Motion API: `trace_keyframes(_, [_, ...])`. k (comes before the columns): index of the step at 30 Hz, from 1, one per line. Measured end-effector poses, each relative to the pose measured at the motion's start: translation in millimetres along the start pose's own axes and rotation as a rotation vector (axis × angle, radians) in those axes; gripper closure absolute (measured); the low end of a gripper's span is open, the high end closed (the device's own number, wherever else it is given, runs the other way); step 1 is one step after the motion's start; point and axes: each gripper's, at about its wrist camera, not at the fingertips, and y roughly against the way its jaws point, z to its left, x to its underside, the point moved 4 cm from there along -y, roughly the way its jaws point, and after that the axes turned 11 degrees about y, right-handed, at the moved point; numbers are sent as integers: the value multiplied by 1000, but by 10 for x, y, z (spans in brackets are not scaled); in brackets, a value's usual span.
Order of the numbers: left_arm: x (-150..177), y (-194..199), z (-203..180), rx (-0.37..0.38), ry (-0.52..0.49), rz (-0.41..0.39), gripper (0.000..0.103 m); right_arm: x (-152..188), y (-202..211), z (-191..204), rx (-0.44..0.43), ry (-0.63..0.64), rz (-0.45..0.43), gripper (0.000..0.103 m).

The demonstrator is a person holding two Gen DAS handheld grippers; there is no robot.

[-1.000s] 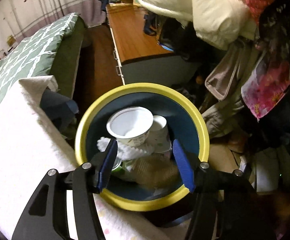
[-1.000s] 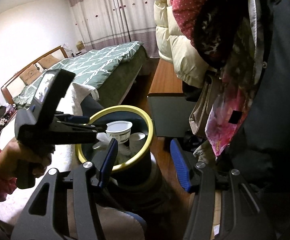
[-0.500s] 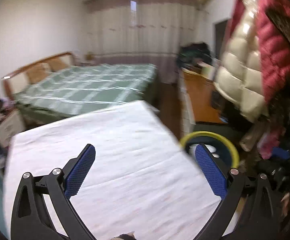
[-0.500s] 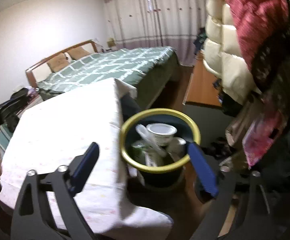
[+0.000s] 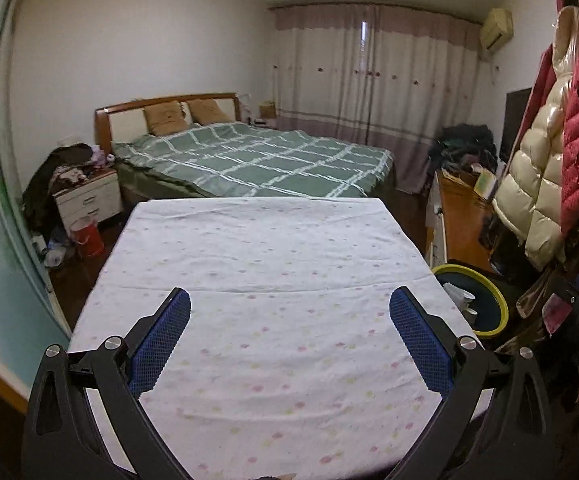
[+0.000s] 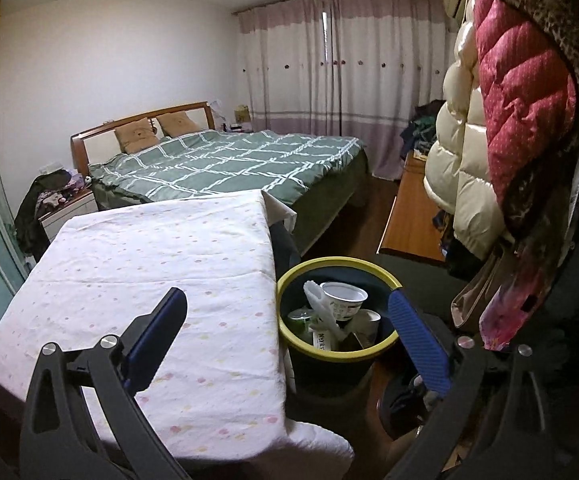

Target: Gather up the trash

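Task looks close to done, judging by the layout. Left tool [image 5: 289, 334] spread wide, nothing between the pads, hanging over the tabletop [image 5: 273, 264] with its white spotted cloth; no trash visible anywhere on that cloth in either view. Right tool [image 6: 287, 334] also spread wide and empty, straddling the tabletop edge and the yellow-rimmed bin [image 6: 369, 354] that stands on the floor just beside the tabletop's right side. Trash sitting inside the bin: a white tub [image 6: 343, 300], a paper cup [image 6: 369, 320], a white plastic utensil [image 6: 321, 312], some greenish wrapper, all below the rim. Bin also glimpsed at the right edge of the left view, partly cut off by the cloth. Left to do: probably nothing on the tabletop; floor clutter near the nightstand [image 5: 89, 198] too small to call trash or not. Versus a second ago: left tool no longer right above the bin opening, now pulled back and aimed across the tabletop toward the bed [image 5: 257, 164]; jaws of both tools have just been opening from about half to full, nothing between them. Right tool's view now shows more tabletop; other hand-held unit gone from its view except a dark scrap at far left.
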Motion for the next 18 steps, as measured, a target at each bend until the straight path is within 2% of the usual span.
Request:
trace_keyframes(4, [73, 232, 68, -45, -20, -41, 5, 38, 117, -1, -2, -12, -17, 7])
trace_keyframes(8, [95, 352, 166, -52, -11, -54, 5, 58, 180, -13, -7, -22, -25, 7])
trace_keyframes(18, [62, 242, 216, -71, 7, -37, 5, 40, 132, -23, -12, -37, -20, 7])
